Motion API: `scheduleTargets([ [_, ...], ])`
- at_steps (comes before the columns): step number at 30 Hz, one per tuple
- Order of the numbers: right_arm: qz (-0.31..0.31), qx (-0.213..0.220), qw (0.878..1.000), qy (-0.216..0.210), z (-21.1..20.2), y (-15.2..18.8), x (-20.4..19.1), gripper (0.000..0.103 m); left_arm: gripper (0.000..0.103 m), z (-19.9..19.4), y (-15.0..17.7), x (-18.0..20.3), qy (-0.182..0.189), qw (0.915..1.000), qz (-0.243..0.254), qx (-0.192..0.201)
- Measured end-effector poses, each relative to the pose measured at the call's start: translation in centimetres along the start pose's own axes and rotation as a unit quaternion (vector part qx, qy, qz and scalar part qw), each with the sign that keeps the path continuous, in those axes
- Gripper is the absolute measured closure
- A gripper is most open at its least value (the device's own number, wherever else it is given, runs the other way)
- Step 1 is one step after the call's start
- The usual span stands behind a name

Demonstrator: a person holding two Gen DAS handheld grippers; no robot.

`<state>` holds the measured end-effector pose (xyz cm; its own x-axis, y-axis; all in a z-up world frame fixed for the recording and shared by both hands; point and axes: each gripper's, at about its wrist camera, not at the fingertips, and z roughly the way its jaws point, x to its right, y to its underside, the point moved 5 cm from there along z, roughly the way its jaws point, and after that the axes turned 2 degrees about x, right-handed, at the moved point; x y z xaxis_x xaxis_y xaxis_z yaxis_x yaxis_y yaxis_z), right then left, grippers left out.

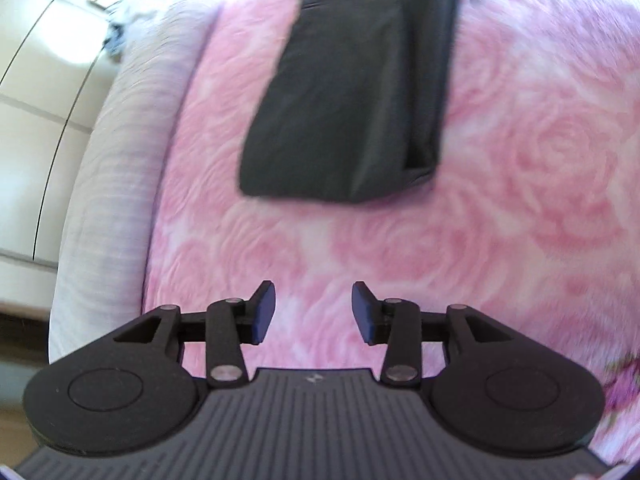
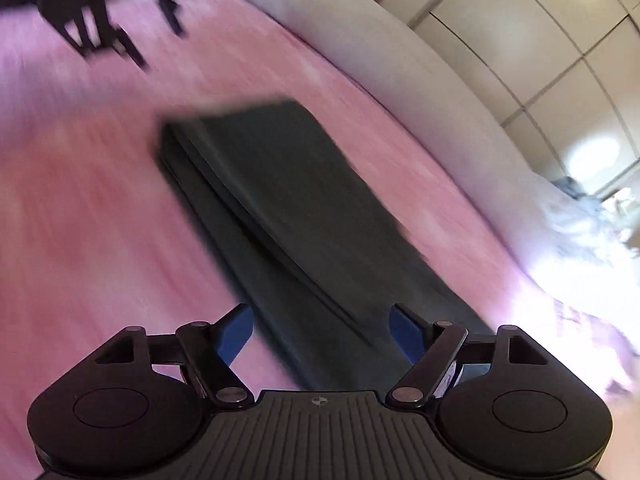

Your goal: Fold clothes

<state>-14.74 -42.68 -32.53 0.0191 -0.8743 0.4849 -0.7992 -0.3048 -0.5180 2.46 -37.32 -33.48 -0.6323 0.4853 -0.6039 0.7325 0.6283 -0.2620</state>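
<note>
A dark grey garment (image 1: 352,100), folded into a long narrow strip, lies flat on a pink rose-patterned blanket (image 1: 520,200). My left gripper (image 1: 313,296) hovers open over bare blanket, short of the strip's near end, with nothing between its blue pads. In the right wrist view the same garment (image 2: 280,208) runs away from me on the blanket (image 2: 80,220). My right gripper (image 2: 320,320) stands open above its near end, the cloth showing below the gap and the pads apart from it. The left gripper (image 2: 160,49) appears blurred at the far end, top left.
A pale grey sheet (image 1: 104,184) borders the blanket along the bed's side. White cupboard doors (image 2: 540,60) stand beyond it. A crumpled white cloth (image 2: 580,232) lies at the bed's edge. Both views are smeared by motion.
</note>
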Motion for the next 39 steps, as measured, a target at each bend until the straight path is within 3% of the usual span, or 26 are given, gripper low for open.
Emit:
scheduleTargets([
  [3, 0.015, 0.020, 0.999, -0.021, 2.4, -5.9, -3.9, 0.025, 0.064, -1.0, 1.9, -1.7, -0.007, 0.9993, -0.036, 0.007],
  [7, -0.003, 0.020, 0.999, -0.037, 6.4, -10.8, -7.6, 0.026, 0.061, -1.7, 4.5, -3.2, -0.013, 0.9972, -0.072, 0.016],
  [12, -0.064, -0.021, 0.998, -0.015, 9.9, -11.3, -9.7, 0.032, 0.059, -1.7, 6.6, -4.3, -0.012, 0.9949, -0.095, 0.033],
  [13, -0.073, -0.025, 0.997, -0.008, 10.1, -11.3, -9.7, 0.042, 0.054, -1.4, 6.7, -4.4, -0.009, 0.9949, -0.093, 0.038],
  [14, -0.080, -0.032, 0.996, -0.001, 10.2, -11.3, -9.8, 0.073, 0.048, -1.2, 6.6, -4.3, -0.006, 0.9952, -0.088, 0.043],
  [20, -0.050, -0.031, 0.998, -0.024, 8.0, -11.3, -7.1, 0.089, 0.044, 0.9, 3.8, -3.7, 0.022, 0.9957, -0.044, 0.079],
  [25, -0.004, 0.010, 0.999, -0.039, 4.3, -11.9, -2.3, 0.091, 0.044, 2.2, -0.8, -3.6, 0.040, 0.9930, -0.032, 0.106],
  [29, 0.088, 0.057, 0.992, -0.065, 0.3, -10.9, 4.3, 0.091, 0.044, 2.4, -5.2, -3.8, 0.043, 0.9909, -0.027, 0.125],
  [32, 0.188, 0.098, 0.974, -0.085, -3.0, -8.6, 11.1, 0.091, 0.044, 2.4, -8.8, -3.9, 0.042, 0.9902, -0.020, 0.132],
  [35, 0.263, 0.131, 0.953, -0.073, -6.5, -4.9, 18.0, 0.091, 0.044, 2.1, -13.0, -4.0, 0.039, 0.9901, -0.013, 0.134],
  [39, 0.365, 0.160, 0.916, -0.048, -10.6, 3.0, 26.8, 0.091, 0.043, 2.0, -19.1, -3.6, 0.041, 0.9894, -0.012, 0.139],
])
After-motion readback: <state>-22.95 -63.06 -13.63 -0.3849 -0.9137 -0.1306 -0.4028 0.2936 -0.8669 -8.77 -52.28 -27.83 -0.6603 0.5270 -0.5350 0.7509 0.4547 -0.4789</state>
